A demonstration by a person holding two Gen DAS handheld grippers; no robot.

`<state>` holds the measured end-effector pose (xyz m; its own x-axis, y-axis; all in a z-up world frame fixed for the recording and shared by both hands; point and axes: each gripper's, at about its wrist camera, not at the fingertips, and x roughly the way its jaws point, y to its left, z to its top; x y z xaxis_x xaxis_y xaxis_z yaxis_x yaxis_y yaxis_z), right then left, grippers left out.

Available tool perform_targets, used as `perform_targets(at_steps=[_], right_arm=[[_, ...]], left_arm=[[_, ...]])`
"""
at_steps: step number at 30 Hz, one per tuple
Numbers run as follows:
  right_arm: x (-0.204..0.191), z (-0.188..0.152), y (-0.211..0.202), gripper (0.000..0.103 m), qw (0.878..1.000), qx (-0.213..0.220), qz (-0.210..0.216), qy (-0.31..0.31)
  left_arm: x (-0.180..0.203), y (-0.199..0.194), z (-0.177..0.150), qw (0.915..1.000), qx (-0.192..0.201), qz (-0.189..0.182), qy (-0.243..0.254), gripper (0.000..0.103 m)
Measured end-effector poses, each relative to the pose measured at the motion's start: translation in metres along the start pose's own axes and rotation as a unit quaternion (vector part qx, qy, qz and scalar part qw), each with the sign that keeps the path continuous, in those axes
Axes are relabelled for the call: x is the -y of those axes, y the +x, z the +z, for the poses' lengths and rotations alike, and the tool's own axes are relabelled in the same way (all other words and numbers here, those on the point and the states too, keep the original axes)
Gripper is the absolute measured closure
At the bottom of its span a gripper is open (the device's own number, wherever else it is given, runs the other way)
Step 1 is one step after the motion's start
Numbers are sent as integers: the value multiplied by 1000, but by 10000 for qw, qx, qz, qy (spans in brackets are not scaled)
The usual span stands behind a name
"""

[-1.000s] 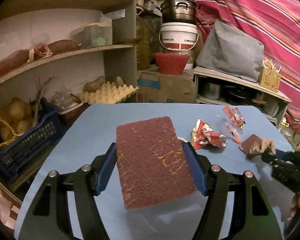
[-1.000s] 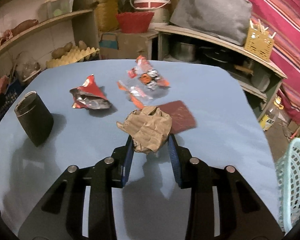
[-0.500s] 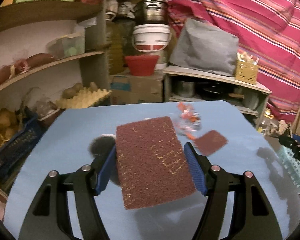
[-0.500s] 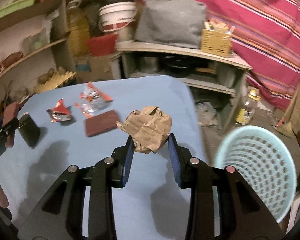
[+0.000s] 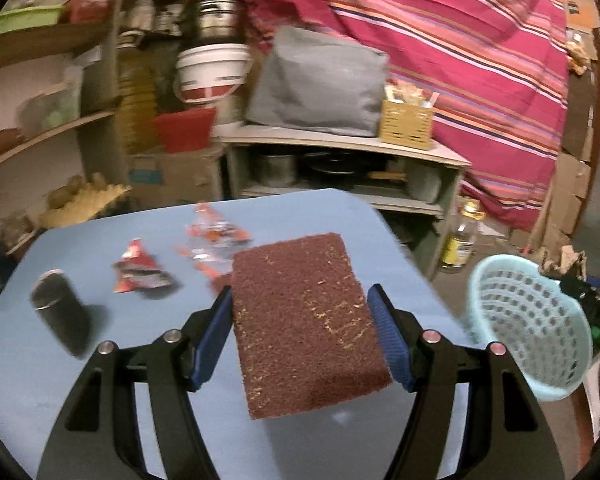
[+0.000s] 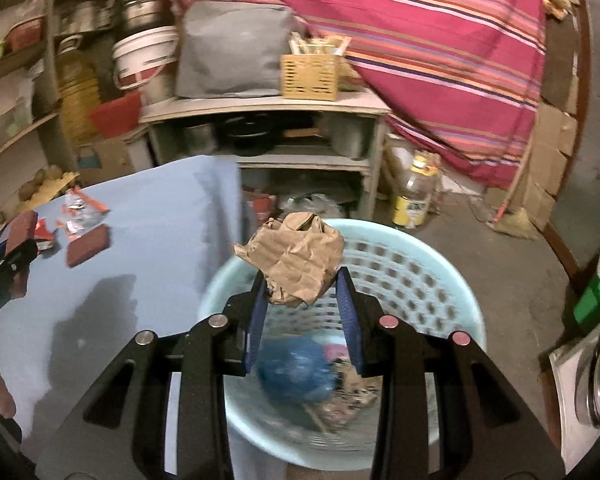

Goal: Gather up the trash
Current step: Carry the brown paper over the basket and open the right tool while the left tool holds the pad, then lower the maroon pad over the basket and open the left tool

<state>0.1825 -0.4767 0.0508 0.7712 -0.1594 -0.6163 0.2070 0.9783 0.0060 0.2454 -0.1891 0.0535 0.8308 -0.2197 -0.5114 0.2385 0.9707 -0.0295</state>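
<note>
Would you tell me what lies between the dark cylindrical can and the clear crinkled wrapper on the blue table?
A crumpled red foil wrapper lies between the can and clear wrapper, seen in the left wrist view.

We're looking into a cramped home storeroom or pantry, and the clutter is telling the story: a low shelf unit (image 5: 340,148) is standing against the back, cooking pots (image 5: 278,168) sitting inside it, a grey bag (image 5: 320,84) and a woven yellow box (image 5: 406,124) resting on top. Left of that unit, a white bucket (image 5: 212,72) is stacking over a red basin (image 5: 184,128); right of it, a striped pink cloth (image 5: 480,60) is hanging.
</note>
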Motion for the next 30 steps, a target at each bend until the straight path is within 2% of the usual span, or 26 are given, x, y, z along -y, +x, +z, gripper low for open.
perform_targets(at_steps=[7, 8, 9, 10, 13, 17, 22, 26, 30], right_arm=[[37, -5, 8, 66, 9995, -124, -189, 208], [38, -5, 8, 61, 9995, -124, -189, 229], [42, -5, 8, 45, 9993, -108, -220, 270], [44, -6, 6, 40, 9991, -52, -282, 297], [53, -6, 3, 36, 9988, -7, -328, 377], [68, -6, -4, 23, 9967, 116, -563, 581], [87, -7, -12, 21, 9936, 175, -659, 904], [94, -8, -12, 21, 9928, 139, -730, 934], [101, -9, -12, 21, 9919, 137, -740, 1018]], left_arm=[[68, 14, 10, 9988, -29, -453, 198, 36], [77, 15, 10, 9984, -17, -505, 241, 36], [82, 15, 11, 9982, -10, -541, 270, 36], [89, 15, 11, 9978, -5, -586, 306, 36], [106, 18, 12, 9967, -18, -714, 398, 36], [129, 22, 9, 9943, -81, -902, 566, 36], [157, 32, 3, 9908, -281, -1153, 655, 36], [180, 43, 2, 9863, -458, -1389, 769, 36], [190, 48, 3, 9839, -550, -1470, 851, 35]])
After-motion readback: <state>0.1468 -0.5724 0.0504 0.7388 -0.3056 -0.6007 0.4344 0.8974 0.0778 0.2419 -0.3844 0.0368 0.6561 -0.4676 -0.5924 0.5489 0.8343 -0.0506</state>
